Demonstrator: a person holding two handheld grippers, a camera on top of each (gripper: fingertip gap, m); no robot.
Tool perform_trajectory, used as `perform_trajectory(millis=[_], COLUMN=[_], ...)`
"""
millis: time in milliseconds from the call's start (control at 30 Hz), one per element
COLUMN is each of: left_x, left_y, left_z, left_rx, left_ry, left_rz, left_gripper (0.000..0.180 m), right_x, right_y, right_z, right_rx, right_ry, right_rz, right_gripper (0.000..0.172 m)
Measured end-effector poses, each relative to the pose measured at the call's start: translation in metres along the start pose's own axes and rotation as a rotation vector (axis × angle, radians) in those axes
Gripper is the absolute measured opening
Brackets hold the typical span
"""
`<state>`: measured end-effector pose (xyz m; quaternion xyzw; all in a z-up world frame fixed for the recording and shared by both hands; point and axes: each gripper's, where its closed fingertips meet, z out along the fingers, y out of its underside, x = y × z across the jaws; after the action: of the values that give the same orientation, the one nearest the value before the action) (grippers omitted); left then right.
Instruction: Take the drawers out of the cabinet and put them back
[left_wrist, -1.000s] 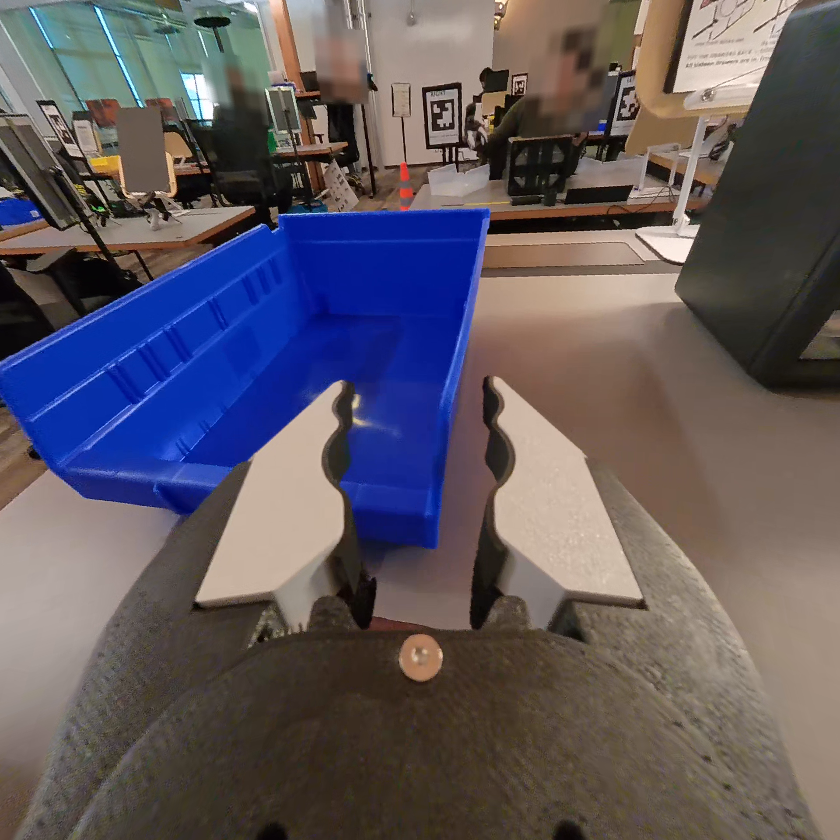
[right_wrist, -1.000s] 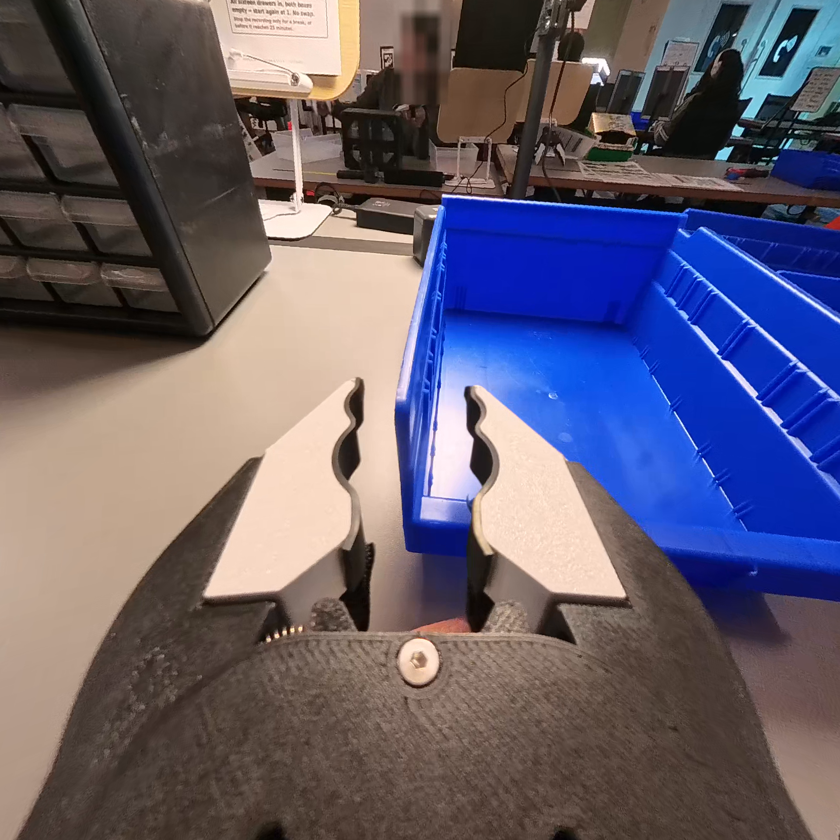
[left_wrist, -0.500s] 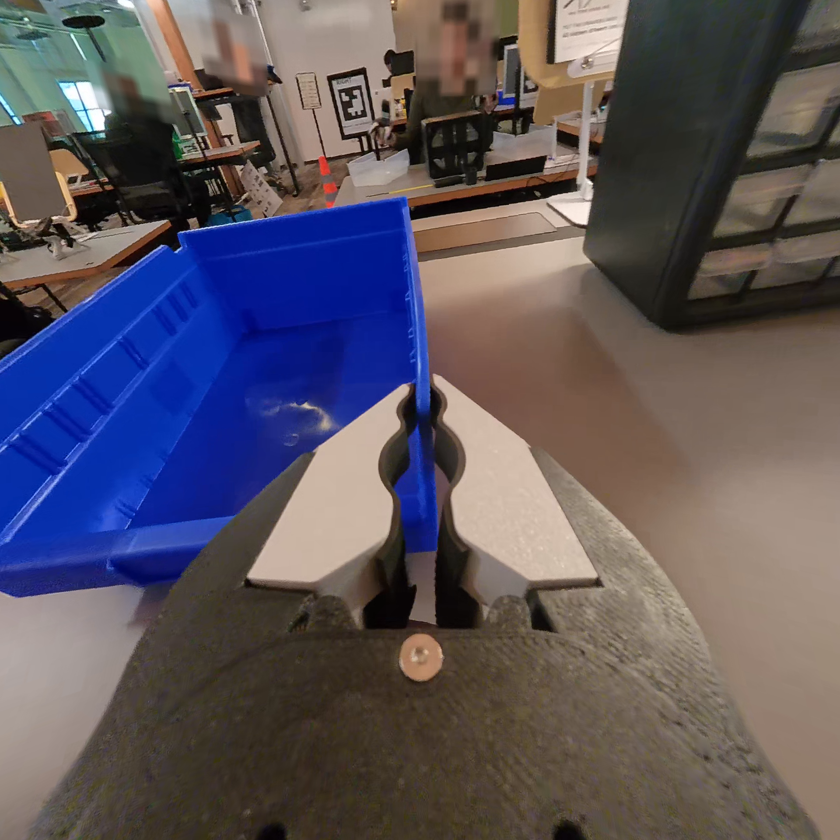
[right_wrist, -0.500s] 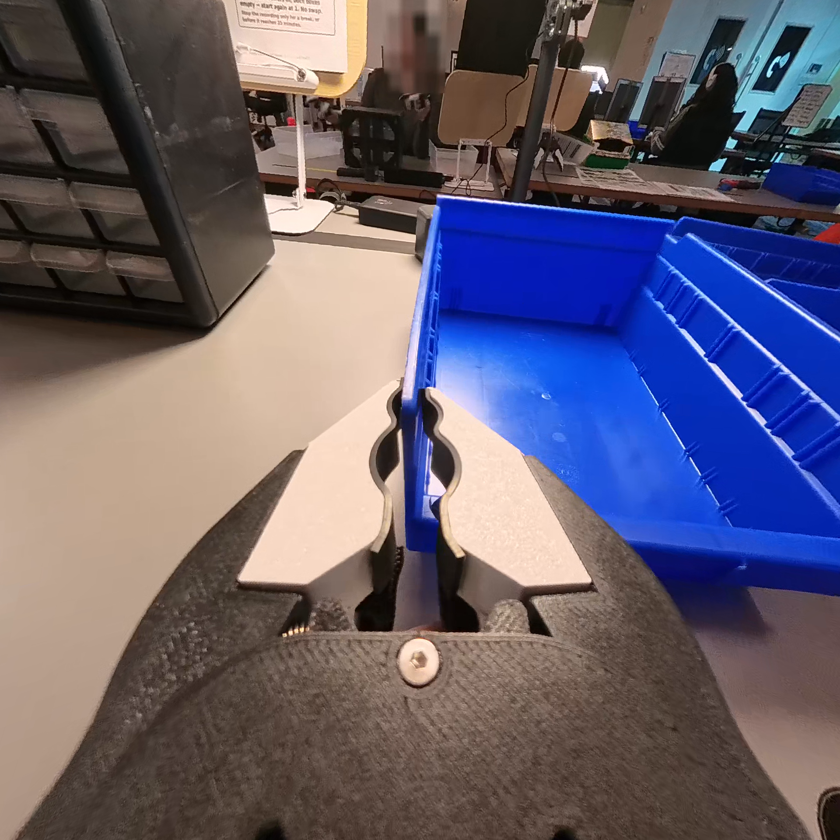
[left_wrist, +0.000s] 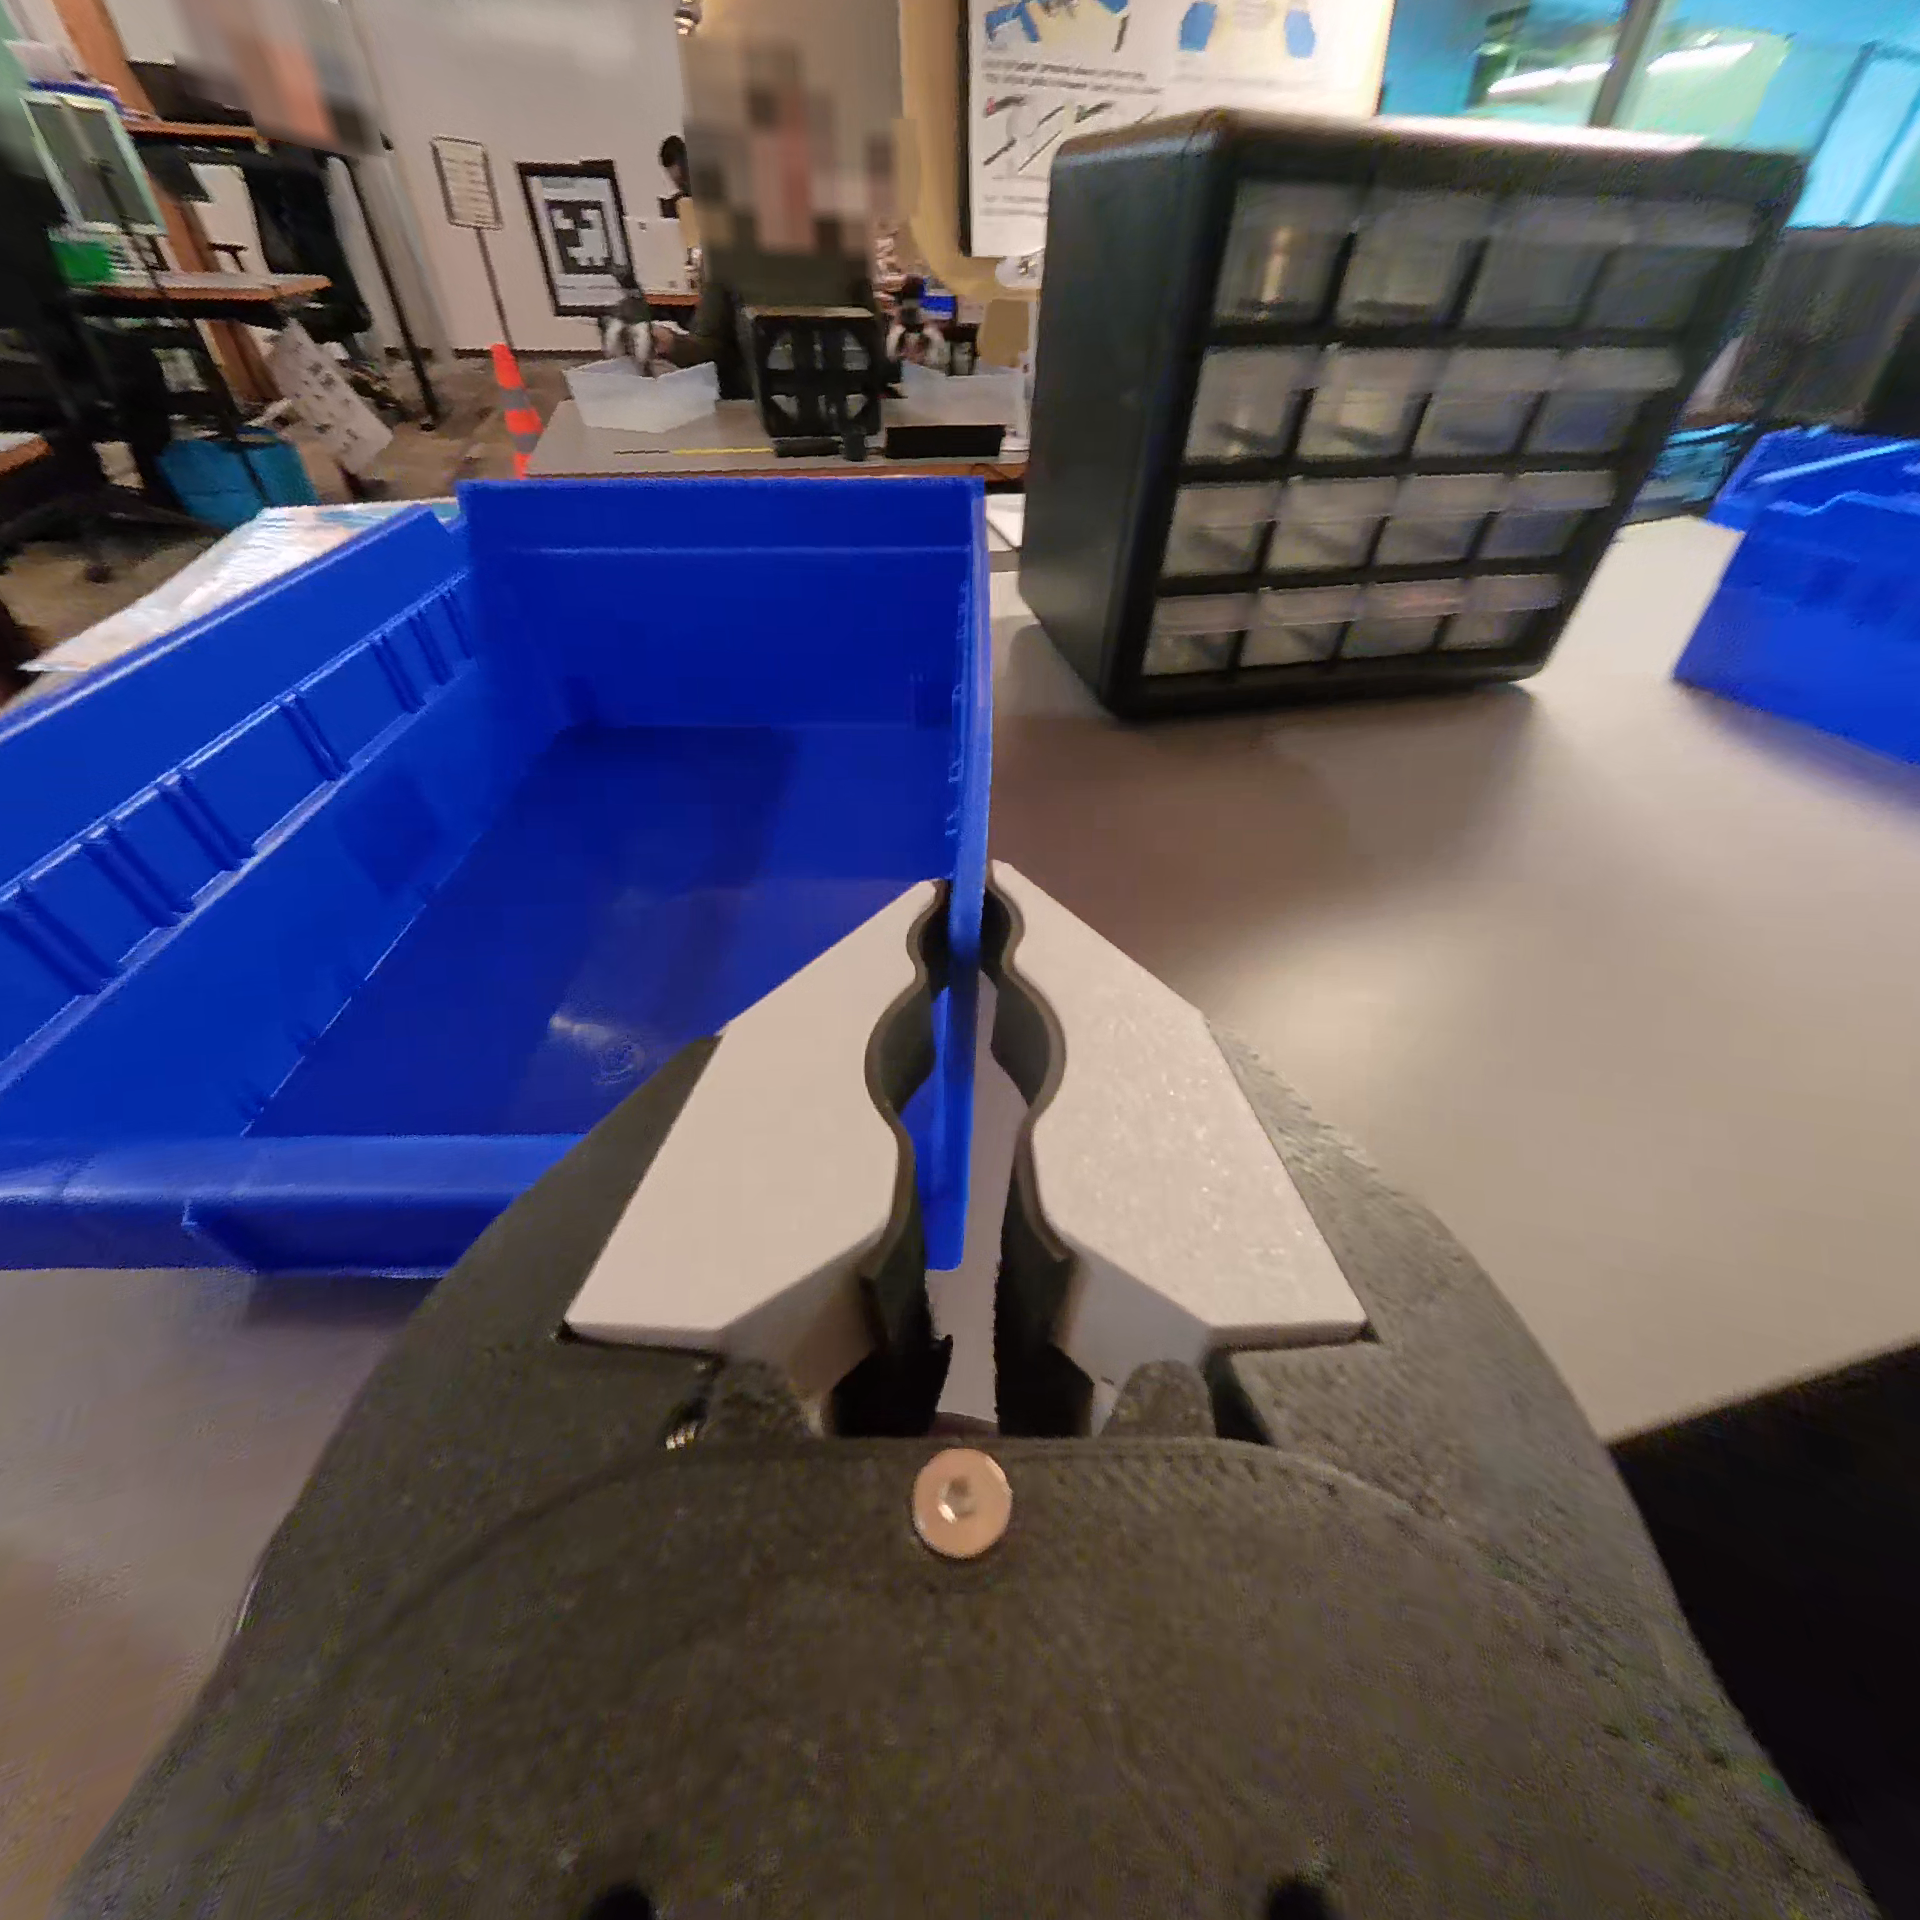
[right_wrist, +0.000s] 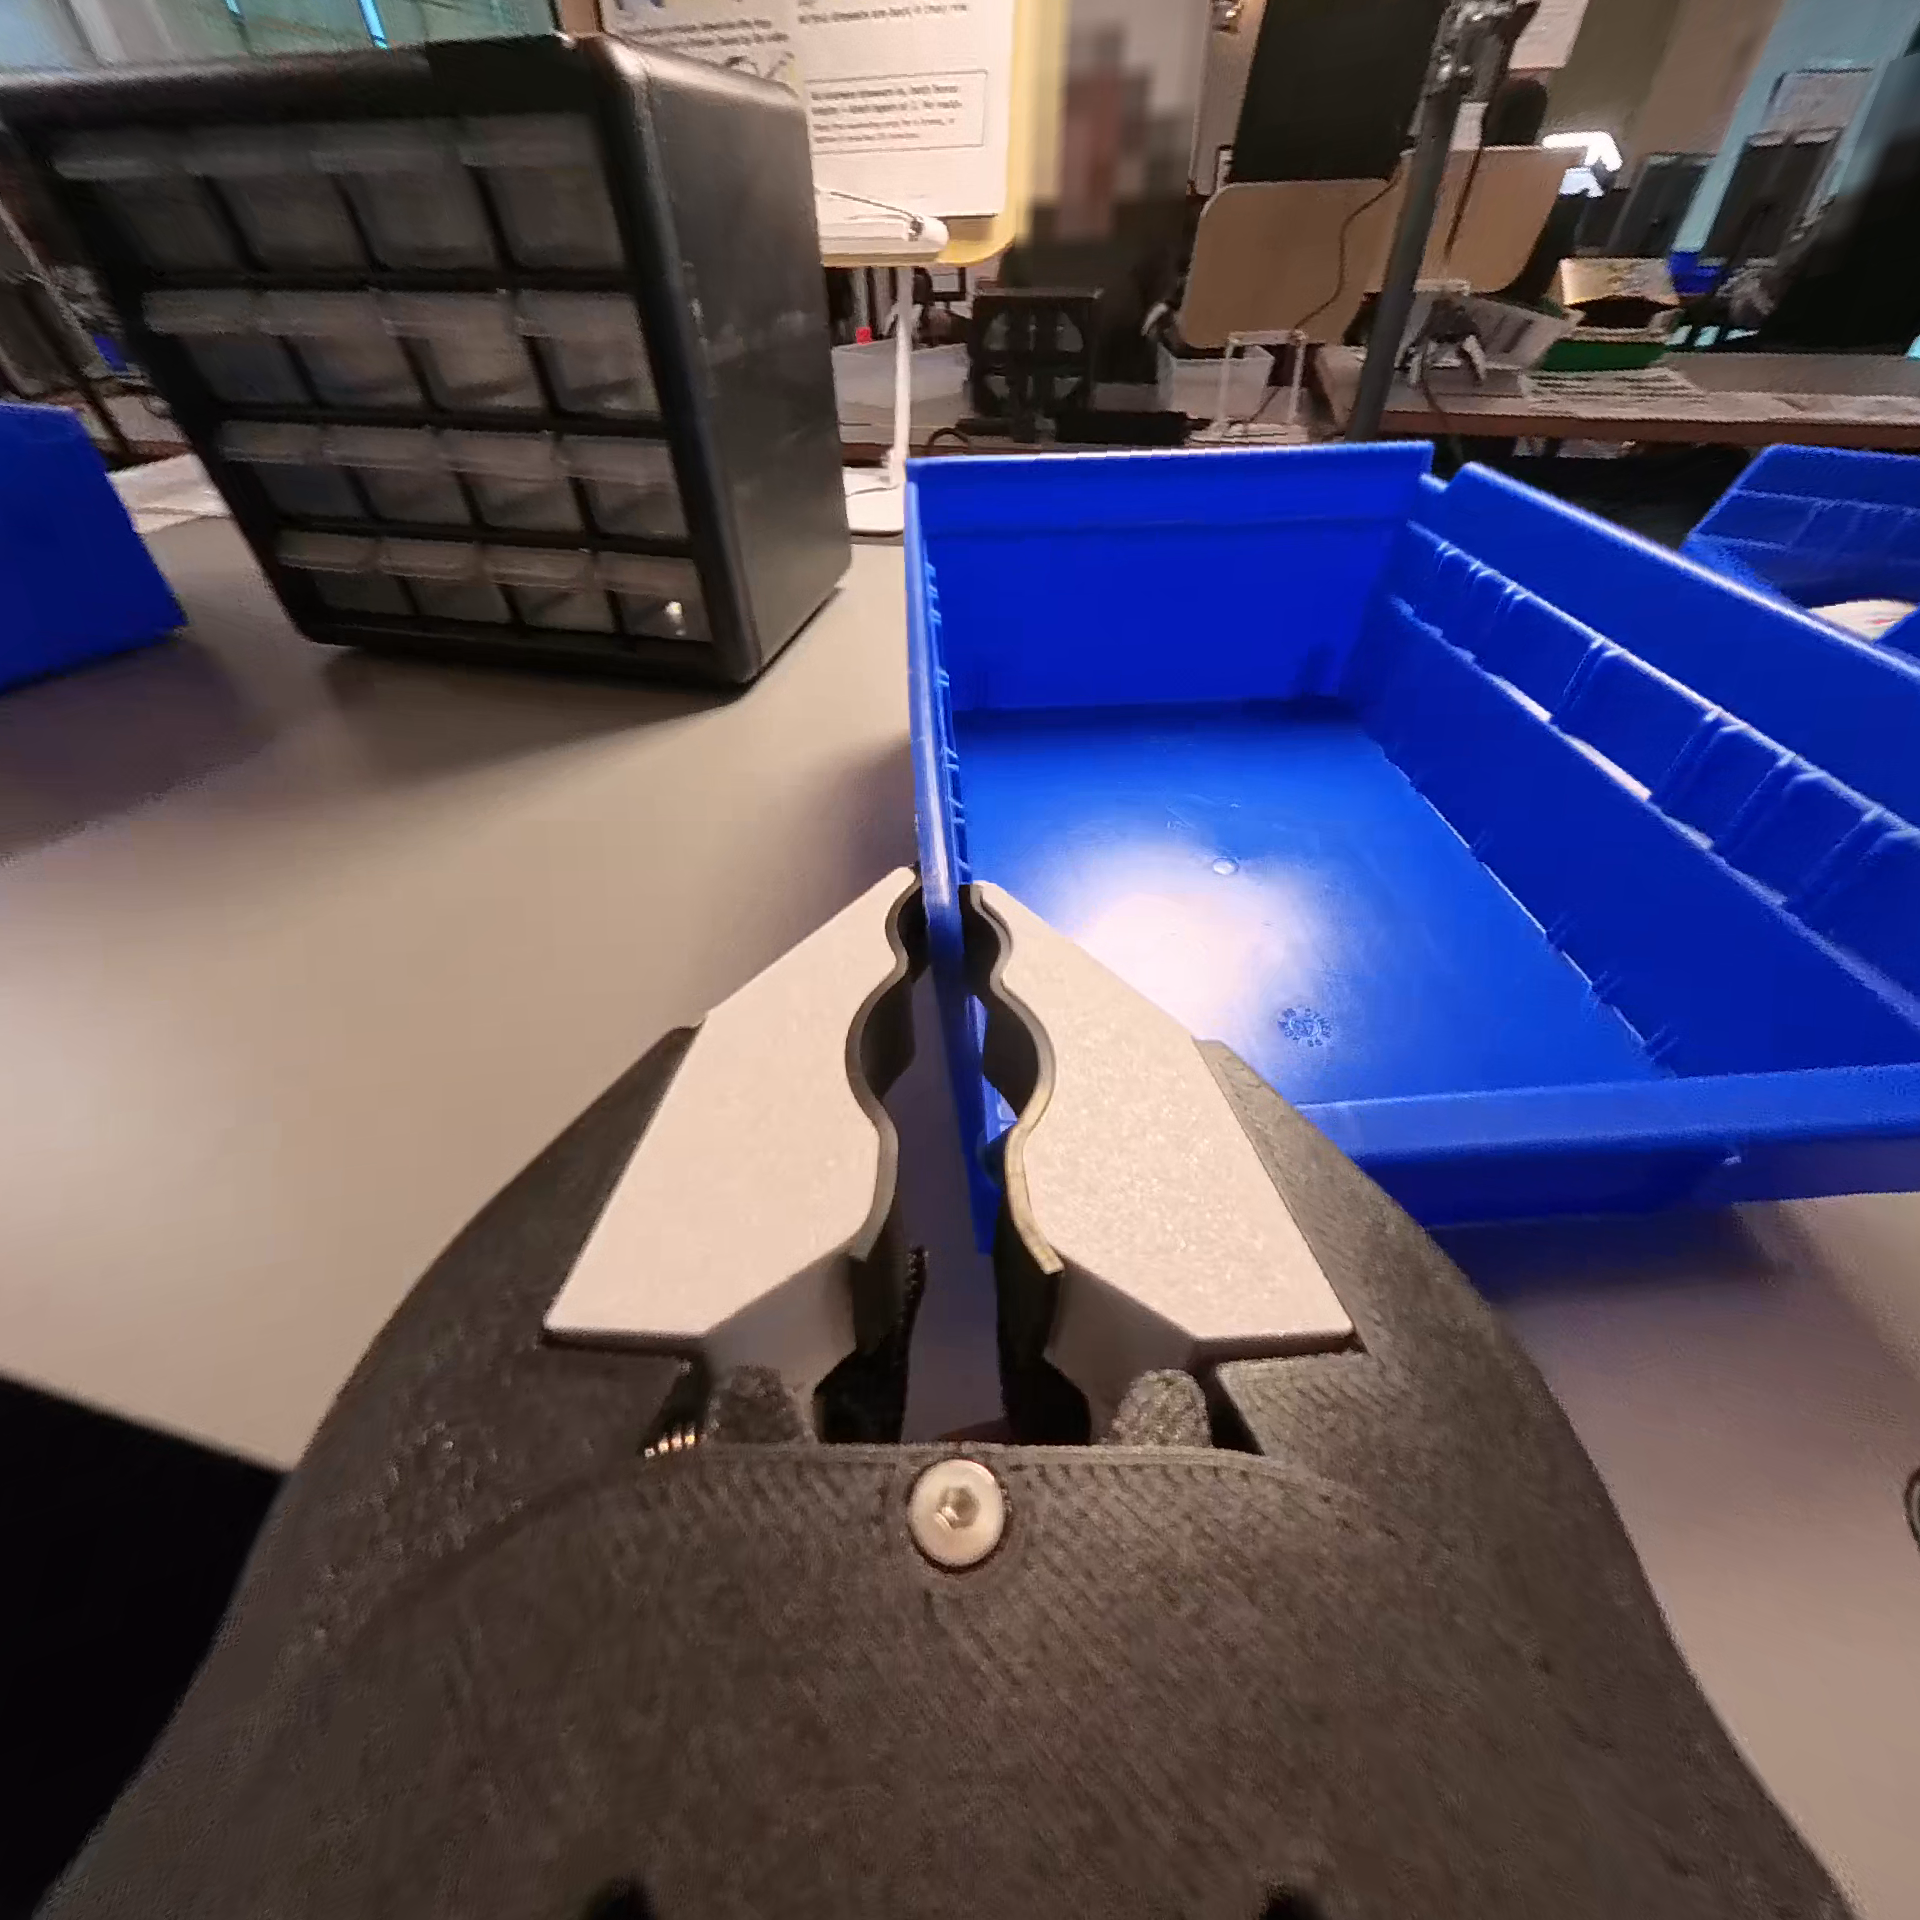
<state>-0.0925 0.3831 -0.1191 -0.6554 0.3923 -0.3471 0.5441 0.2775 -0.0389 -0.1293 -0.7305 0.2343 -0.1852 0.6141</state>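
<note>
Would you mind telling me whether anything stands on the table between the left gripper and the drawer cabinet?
Nothing visible: bare table lies between the left gripper, shut on its blue bin, and the cabinet.

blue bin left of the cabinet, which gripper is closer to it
Left. The left gripper grips the right wall of that bin; the right gripper grips the left wall of the other blue bin, beyond the cabinet.
</note>
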Motion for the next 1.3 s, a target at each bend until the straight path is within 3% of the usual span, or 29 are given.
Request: perform_trajectory(millis=[367, 867, 1300], left_x=[0.028, 0.049, 0.09], left_y=[-0.04, -0.081, -0.134], left_z=[-0.072, -0.099, -0.133], left_rx=[0.116, 0.197, 0.356], left_ry=[0.316, 0.512, 0.692], left_rz=[-0.203, -0.343, -0.205], left_gripper=[0.0, 0.0, 0.0], right_x=[-0.044, -0.106, -0.157], right_y=[0.01, 0.016, 0.021], right_z=[-0.042, -0.072, -0.1], right_rx=[-0.078, -0.102, -0.11], right_ry=[-0.249, -0.598, -0.946], right_rz=[-0.065, -0.112, -0.192], right_gripper=[0.008, 0.01, 0.012])
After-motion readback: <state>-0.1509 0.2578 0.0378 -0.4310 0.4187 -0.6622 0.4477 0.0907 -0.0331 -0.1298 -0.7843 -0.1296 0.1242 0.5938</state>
